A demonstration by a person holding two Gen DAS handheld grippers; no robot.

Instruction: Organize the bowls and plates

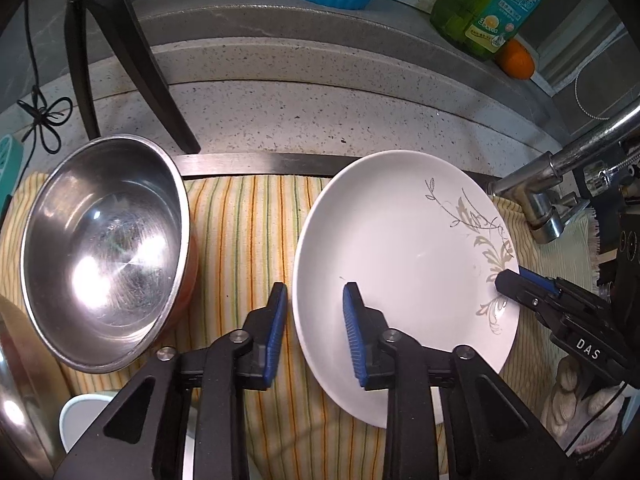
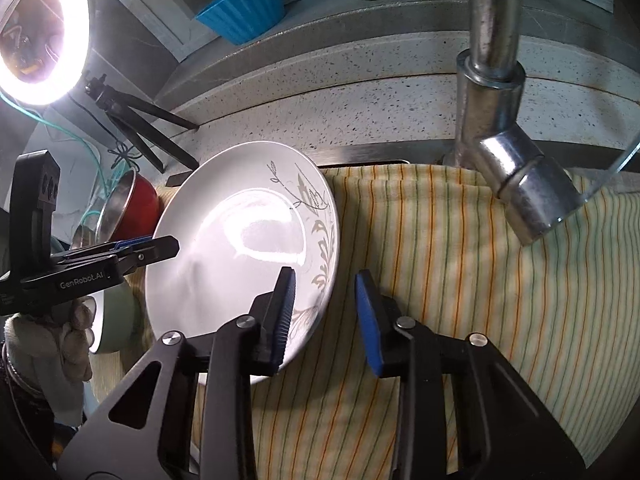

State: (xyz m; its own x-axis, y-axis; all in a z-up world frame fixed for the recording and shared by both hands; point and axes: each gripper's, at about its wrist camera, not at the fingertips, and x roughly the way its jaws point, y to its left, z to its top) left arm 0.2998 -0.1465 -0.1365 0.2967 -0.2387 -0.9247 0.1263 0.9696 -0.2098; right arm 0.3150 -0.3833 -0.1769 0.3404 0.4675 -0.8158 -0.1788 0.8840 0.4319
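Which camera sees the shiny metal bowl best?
The left wrist view: the metal bowl is large there, with its whole inside visible. The right wrist view shows only a small part of it, behind the white plate.

The pale green bowl (image 2: 116, 320) sits mostly hidden, seemingly behind the plate (image 2: 224, 248).
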